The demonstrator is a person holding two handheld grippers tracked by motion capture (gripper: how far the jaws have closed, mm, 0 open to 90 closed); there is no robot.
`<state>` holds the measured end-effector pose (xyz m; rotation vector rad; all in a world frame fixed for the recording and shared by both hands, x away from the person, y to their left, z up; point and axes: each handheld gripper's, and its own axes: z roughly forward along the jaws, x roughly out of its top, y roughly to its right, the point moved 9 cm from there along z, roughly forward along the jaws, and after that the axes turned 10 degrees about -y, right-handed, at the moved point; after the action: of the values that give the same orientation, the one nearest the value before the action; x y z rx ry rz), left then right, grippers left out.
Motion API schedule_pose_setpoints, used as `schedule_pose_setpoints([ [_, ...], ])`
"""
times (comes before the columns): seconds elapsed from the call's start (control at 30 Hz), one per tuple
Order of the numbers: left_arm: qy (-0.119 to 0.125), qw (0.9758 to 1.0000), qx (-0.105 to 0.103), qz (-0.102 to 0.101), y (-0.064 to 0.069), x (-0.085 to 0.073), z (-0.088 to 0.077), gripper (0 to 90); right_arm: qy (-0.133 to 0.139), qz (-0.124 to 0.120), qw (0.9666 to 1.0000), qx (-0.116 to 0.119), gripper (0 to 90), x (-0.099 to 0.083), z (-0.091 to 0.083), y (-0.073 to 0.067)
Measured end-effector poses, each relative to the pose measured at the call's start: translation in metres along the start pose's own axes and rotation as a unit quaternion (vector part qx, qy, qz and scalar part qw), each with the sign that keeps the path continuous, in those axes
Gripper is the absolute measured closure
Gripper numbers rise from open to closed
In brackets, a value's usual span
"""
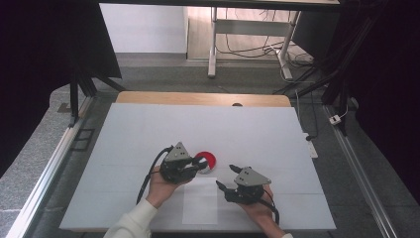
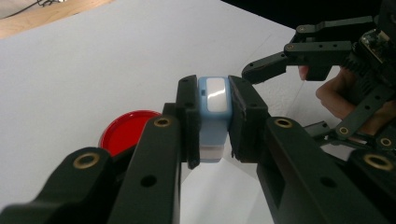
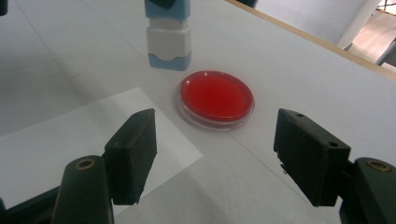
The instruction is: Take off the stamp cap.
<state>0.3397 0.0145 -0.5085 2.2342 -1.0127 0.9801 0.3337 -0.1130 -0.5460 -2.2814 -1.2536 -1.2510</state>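
Left gripper (image 2: 215, 116) pinches a small blue-and-white stamp (image 2: 214, 112) upright between its jaws, holding it above the table (image 1: 148, 129) just beside a red ink pad (image 3: 216, 99), with a white paper sheet (image 1: 200, 201) lying close in front of the person. Right gripper (image 3: 215, 154) hangs nearby with its jaws spread wide and nothing between them, aimed toward the pad (seen along its jaws, the stamp's lower end hovers just off the pad's far rim). The step in hand looks like inking or uncapping the stamp before pressing it on the sheet; which of the two cannot be told, since the stamp's base may be a cap. To do it well, the left grip should stay firm and the stamp plumb, so its face meets the pad flat rather than on one edge. If the open gripper is to steady the pad, it should close on the rim gently, without sliding the dish across the smooth table.
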Motion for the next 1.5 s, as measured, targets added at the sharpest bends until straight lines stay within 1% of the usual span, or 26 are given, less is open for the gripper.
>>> schedule_pose_setpoints([
  [0.07,-0.001,1.0000,0.002,0.003,0.000,0.001,0.001,75.0,0.002,0.000,1.0000,-0.001,30.1,0.002,0.001,-0.001],
  [0.23,-0.002,1.0000,0.000,0.004,0.000,0.001,0.004,75.0,-0.006,-0.004,1.0000,0.002,30.3,0.003,0.008,-0.005],
  [0.3,-0.002,1.0000,-0.001,0.003,0.000,0.001,0.004,75.0,-0.005,-0.005,1.0000,0.001,30.4,0.004,0.011,-0.007],
  [0.57,-0.001,1.0000,-0.005,0.005,0.002,0.001,0.006,75.0,-0.009,-0.007,0.9999,0.009,31.3,0.010,0.021,-0.016],
  [0.63,-0.002,1.0000,-0.006,0.005,0.003,0.001,0.007,75.0,-0.006,-0.004,0.9999,0.011,31.5,0.012,0.023,-0.017],
  [1.07,-0.004,0.9999,-0.009,0.007,0.005,0.001,0.010,75.0,-0.010,0.001,0.9999,0.013,32.8,0.017,0.032,-0.022],
  [1.2,-0.005,0.9999,-0.009,0.009,0.005,0.001,0.010,75.0,-0.012,0.008,0.9998,0.013,33.9,0.017,0.034,-0.022],
  [1.27,-0.005,0.9999,-0.009,0.009,0.005,0.001,0.010,75.0,-0.011,0.008,0.9998,0.014,35.1,0.018,0.035,-0.022],
  [1.5,-0.005,0.9999,-0.008,0.009,0.006,0.001,0.011,75.0,-0.014,0.010,0.9998,0.005,41.7,0.018,0.038,-0.022],
])
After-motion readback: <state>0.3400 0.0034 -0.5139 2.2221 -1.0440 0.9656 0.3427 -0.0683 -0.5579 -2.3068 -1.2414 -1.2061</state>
